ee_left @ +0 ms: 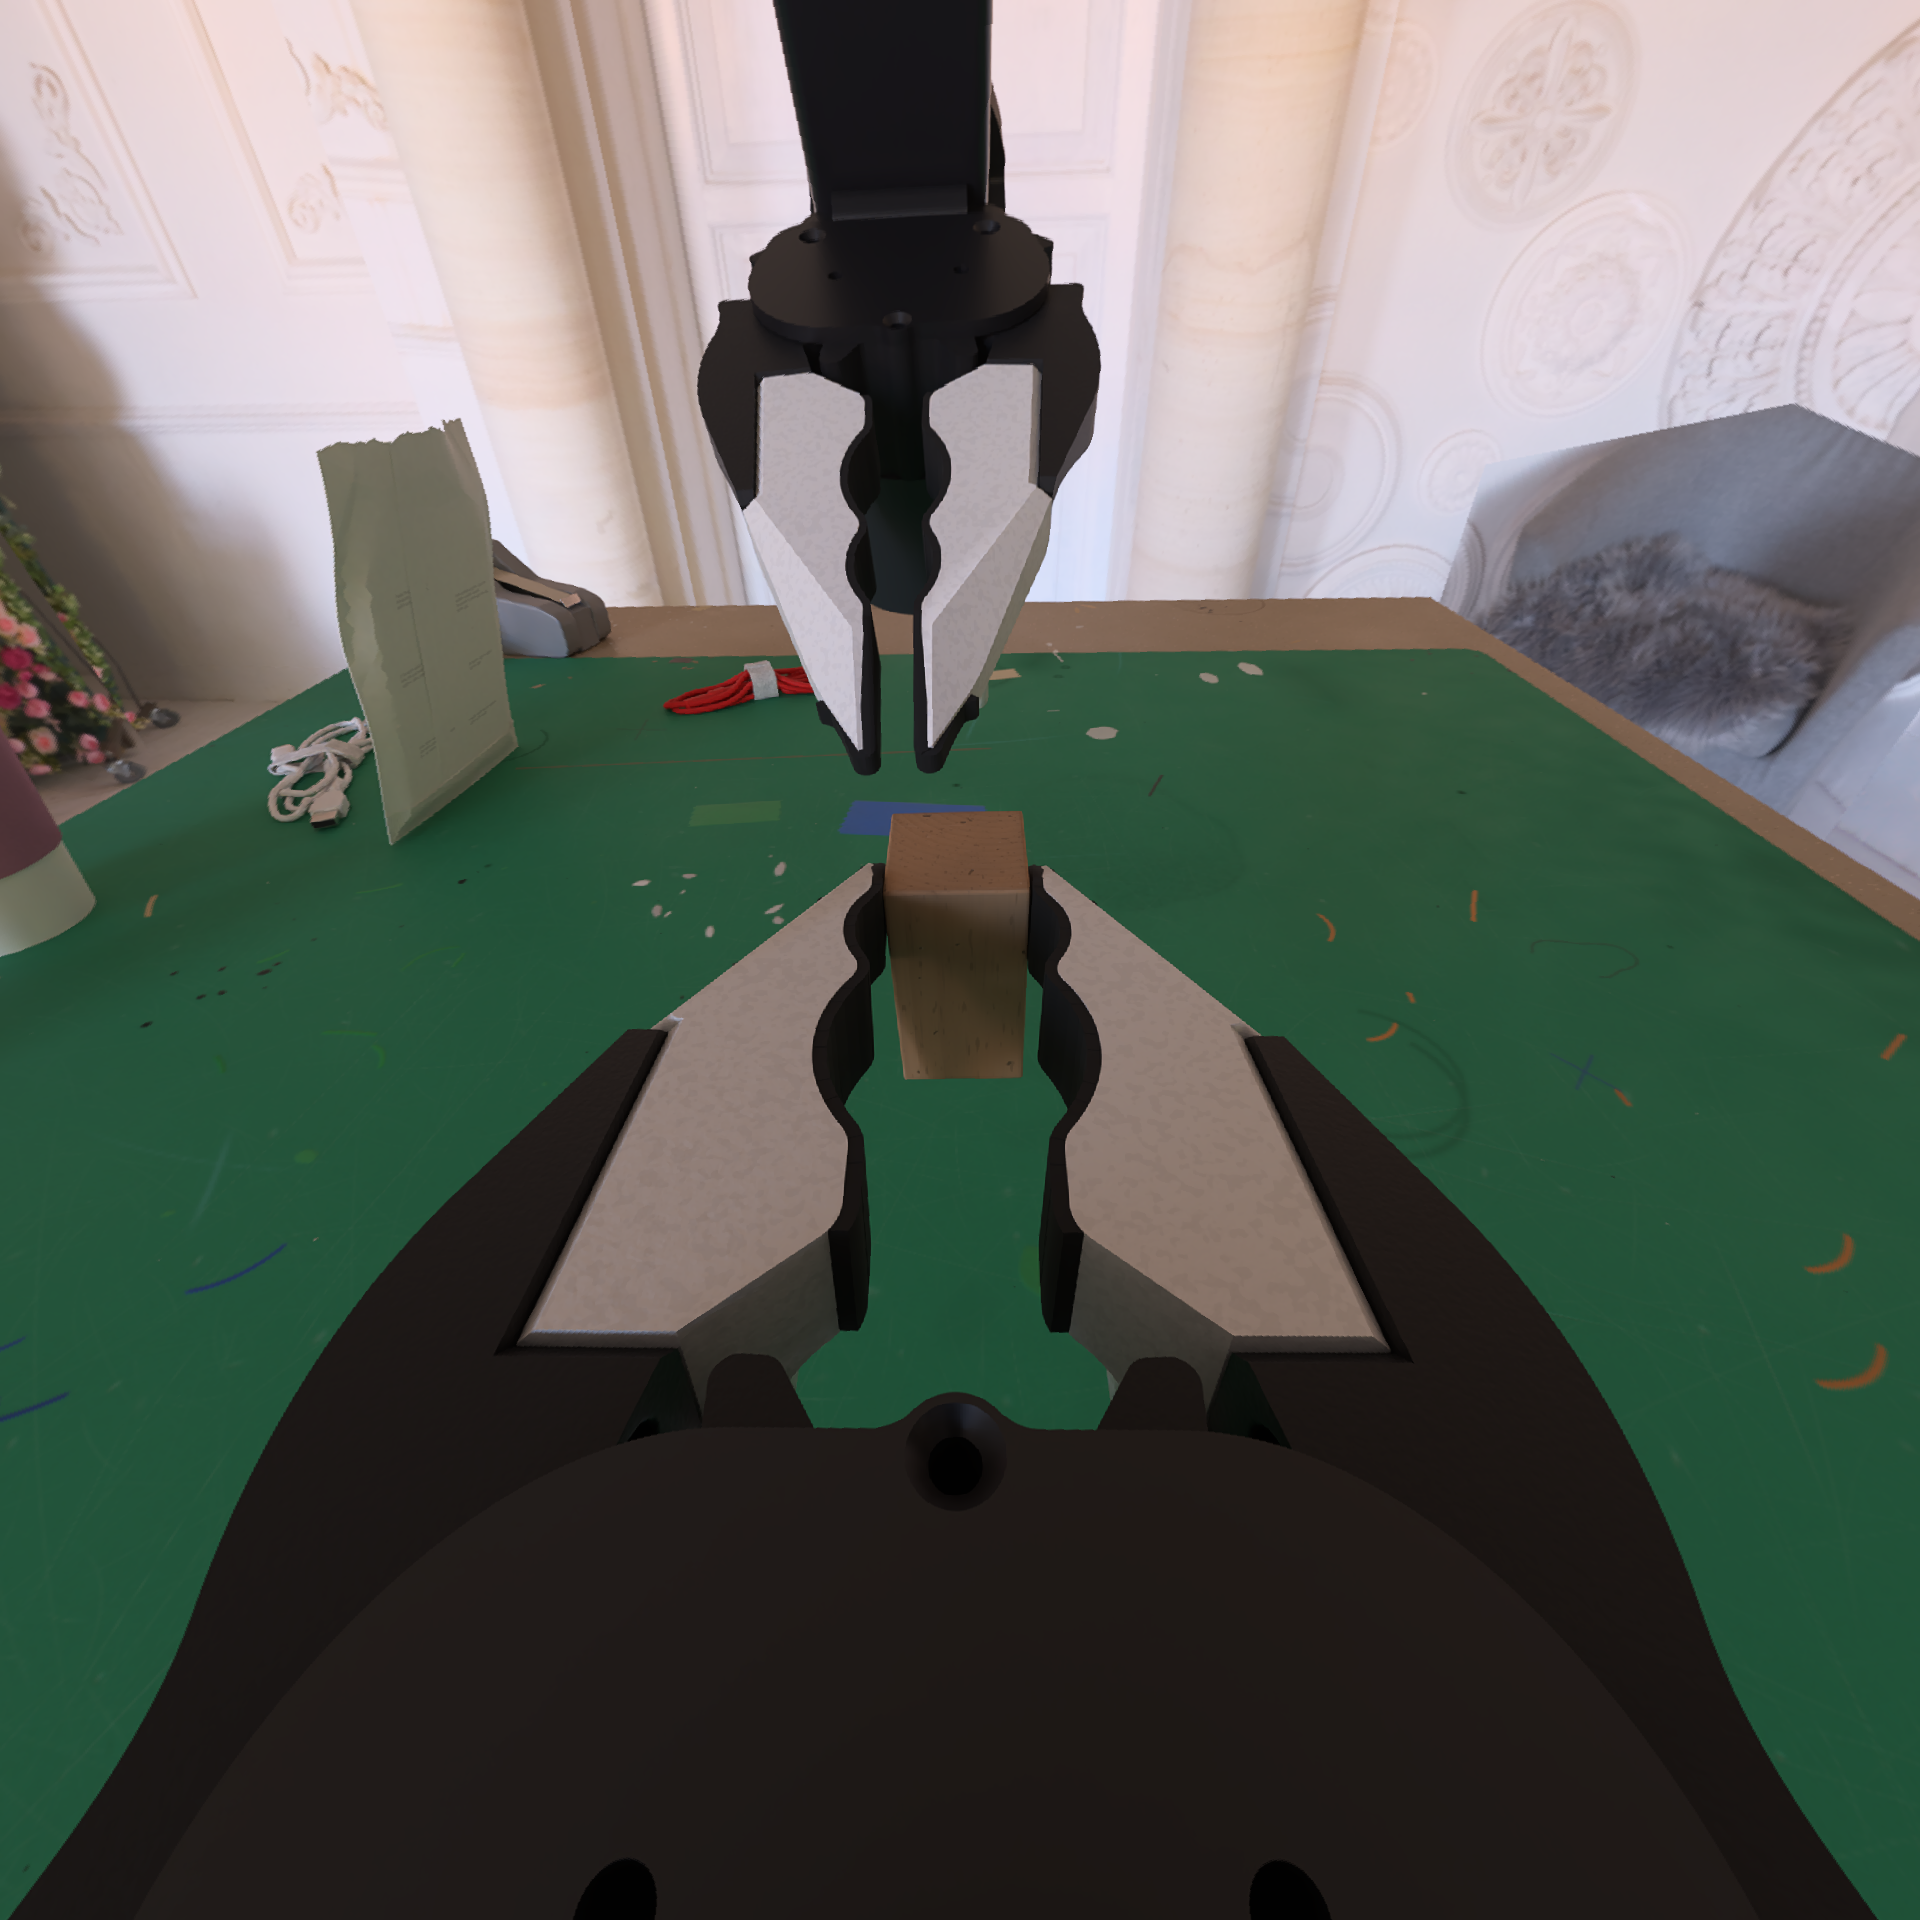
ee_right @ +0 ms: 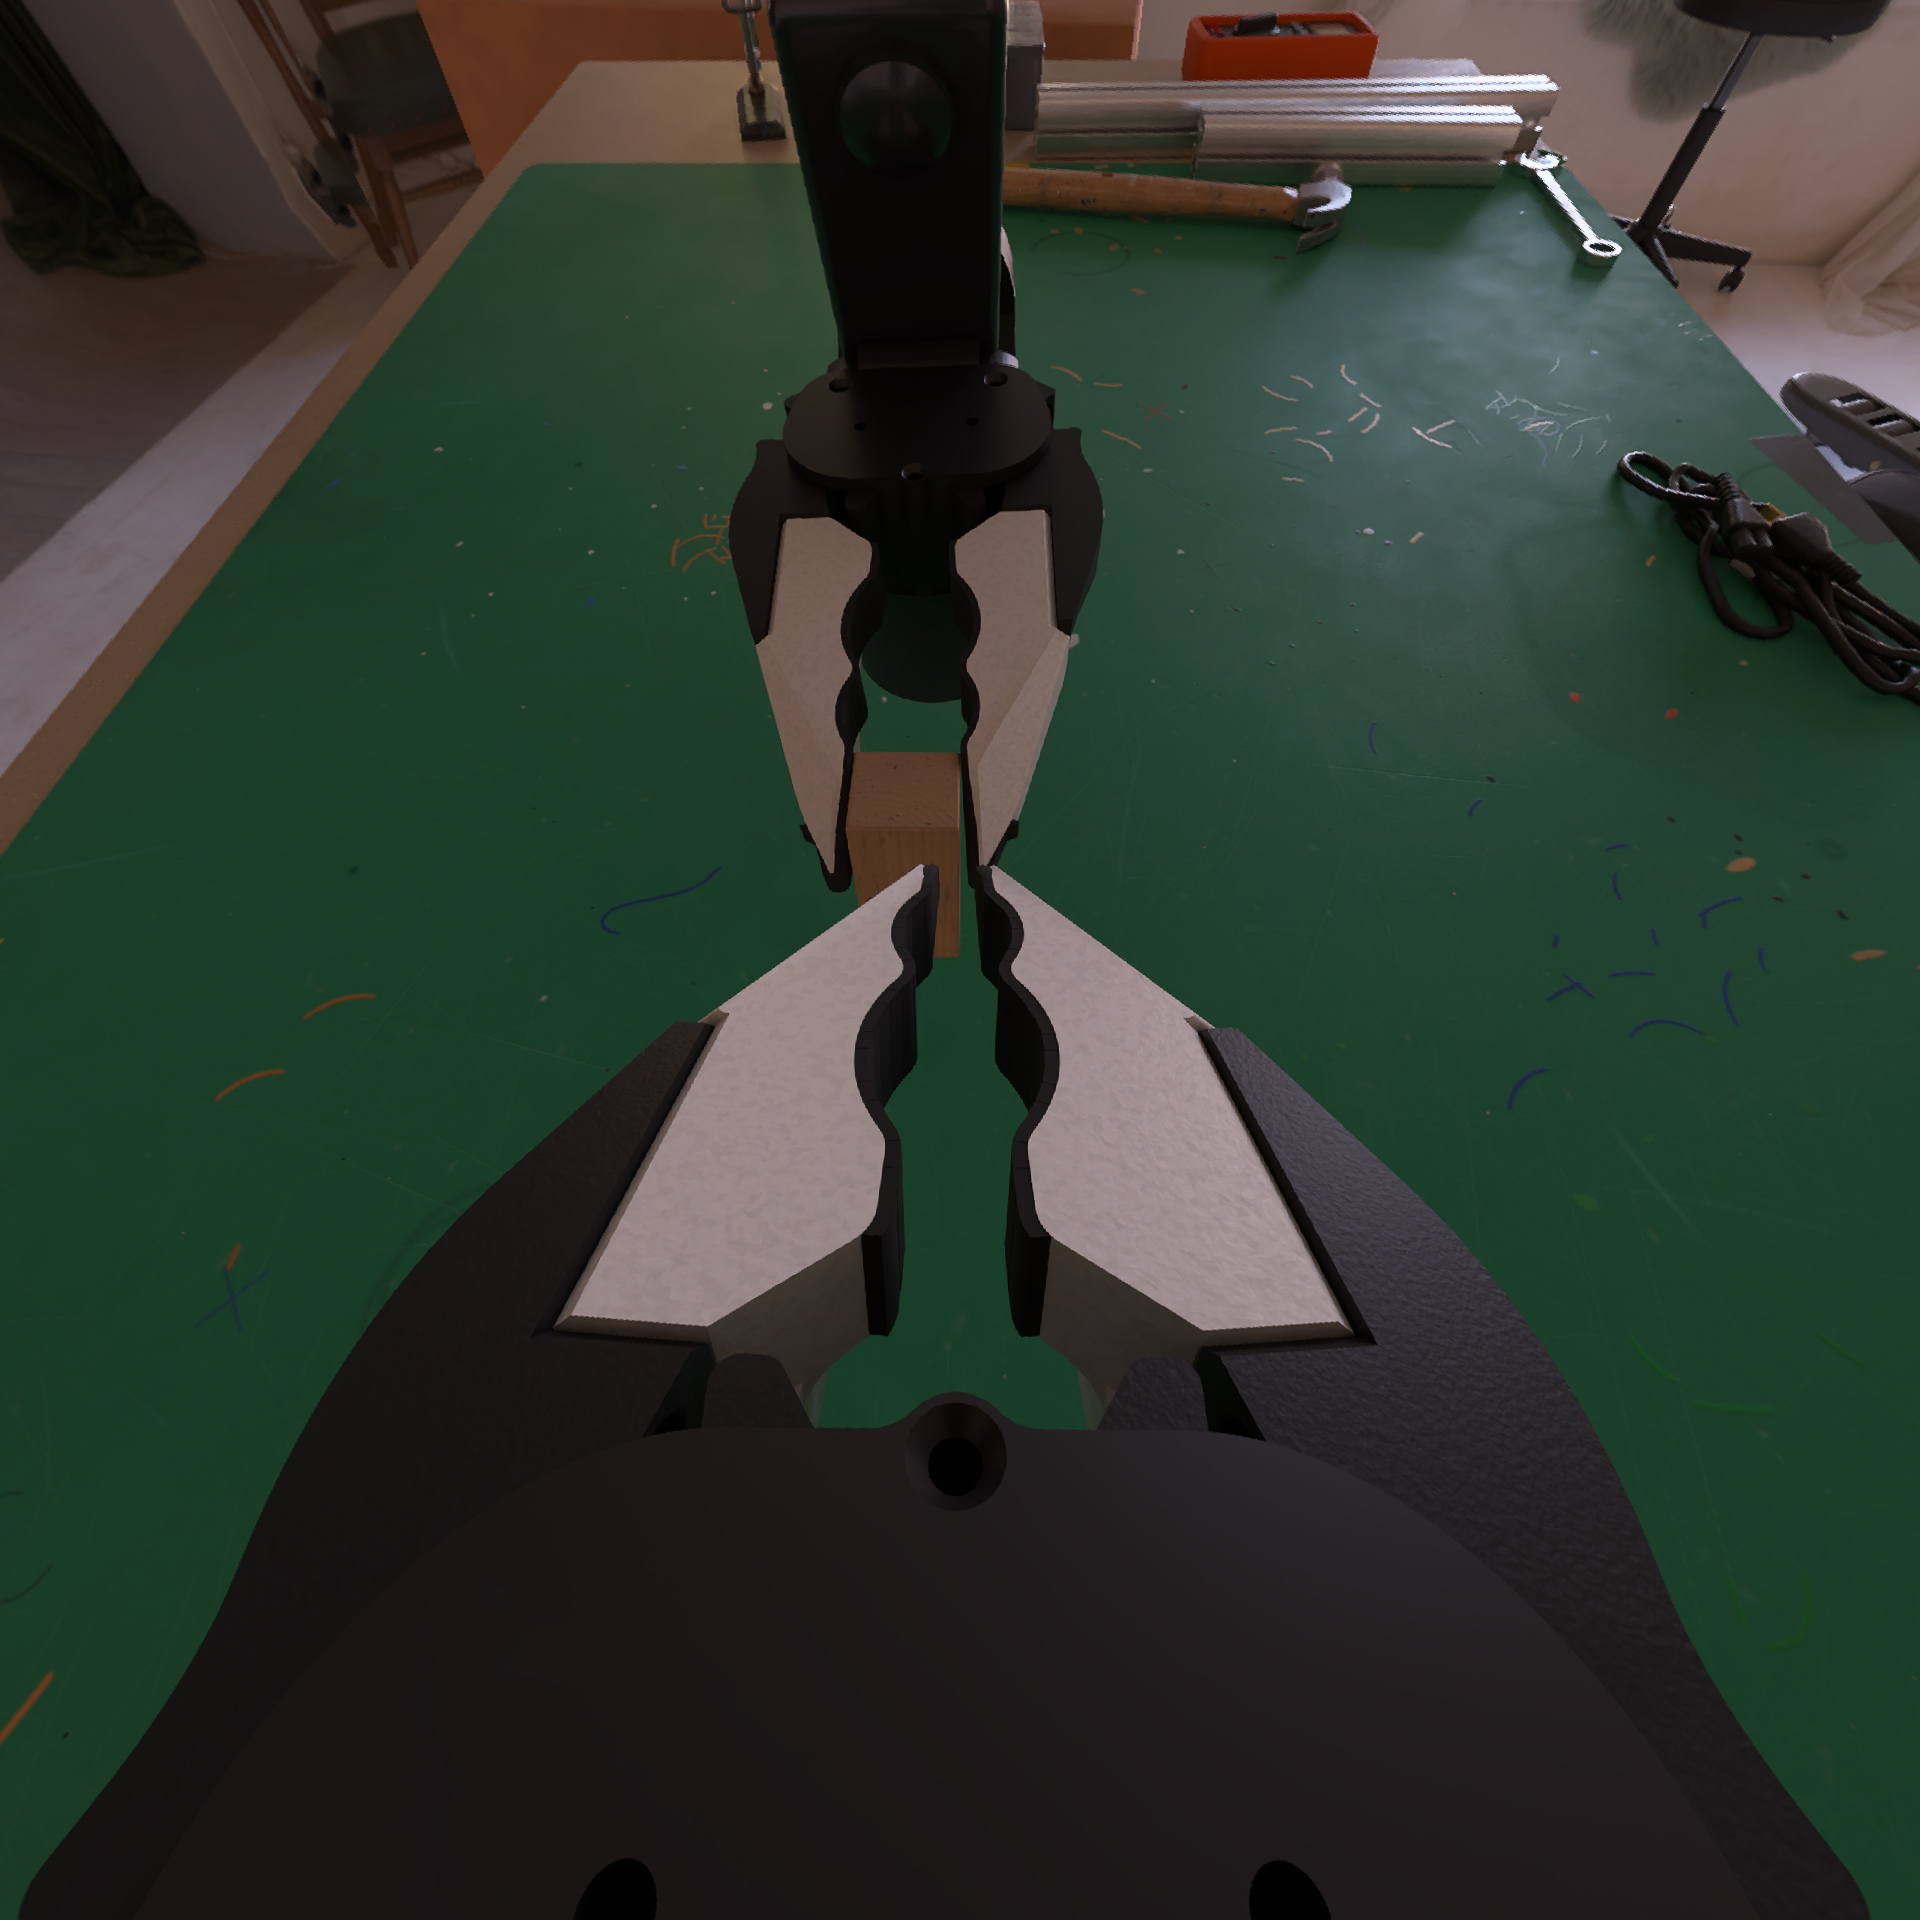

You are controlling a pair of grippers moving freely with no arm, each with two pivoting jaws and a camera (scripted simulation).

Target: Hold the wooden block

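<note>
Between the fingers of our left gripper (ee_left: 956, 883) sits the wooden block (ee_left: 958, 956), upright, pinched on both side faces near the tips; its base hangs clear of the green mat (ee_left: 416, 1143). In the right wrist view the same block (ee_right: 902, 821) shows between the left gripper's (ee_right: 902, 878) white fingers, at 12 o'clock from our right gripper (ee_right: 956, 883). Our right gripper's jaws stand narrow, only a slim gap between the tips, with nothing in them; its left fingertip crosses in front of the block's lower corner, and we cannot tell whether it touches. From the left wrist view the right gripper (ee_left: 896, 767) hangs tips-down at 12 o'clock, just above and beyond the block, apart from it.

Outward, the mat lies open at 3 and 9 o'clock of both grippers. At 10 o'clock in the left view stand a pale paper bag (ee_left: 416, 644) and a white cable (ee_left: 312, 779); a red cord (ee_left: 738, 691) lies at 11. In the right view a hammer (ee_right: 1174, 197) and metal rails (ee_right: 1278, 114) line the far edge at 1 o'clock, a black cable (ee_right: 1766, 571) nears the right edge at 2.
</note>
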